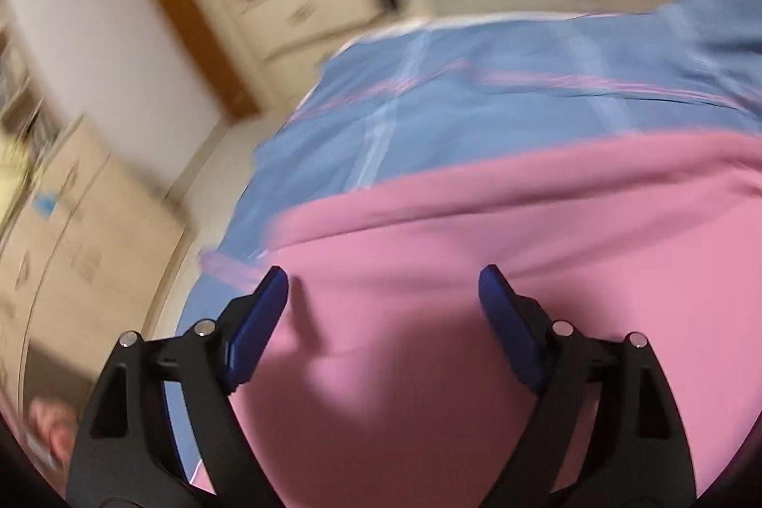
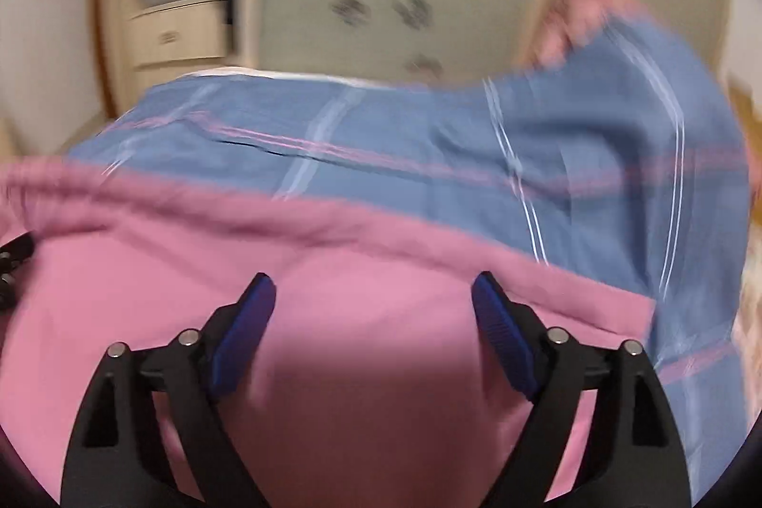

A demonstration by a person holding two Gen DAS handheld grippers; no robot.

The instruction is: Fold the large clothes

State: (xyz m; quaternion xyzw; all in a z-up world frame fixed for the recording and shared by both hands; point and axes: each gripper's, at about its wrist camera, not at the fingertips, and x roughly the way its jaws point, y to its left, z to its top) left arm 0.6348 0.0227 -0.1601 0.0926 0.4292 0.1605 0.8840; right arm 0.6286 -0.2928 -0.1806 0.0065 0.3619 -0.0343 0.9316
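Hovering over the pink garment (image 1: 476,293), our left hand-held gripper (image 1: 383,289) and right hand-held gripper (image 2: 374,296) both stand spread wide, holding nothing. We see the garment lying flat on a bed's blue plaid sheet (image 2: 381,146); contact is unclear.

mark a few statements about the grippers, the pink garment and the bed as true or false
1. The left gripper is open. True.
2. The right gripper is clamped on the pink garment. False: its jaws stand apart with nothing between them.
3. The pink garment lies on a blue striped bedsheet. True.
4. The bedsheet is plain green. False: it is blue with pink and white stripes.
5. A cabinet with drawers stands beyond the bed. True.
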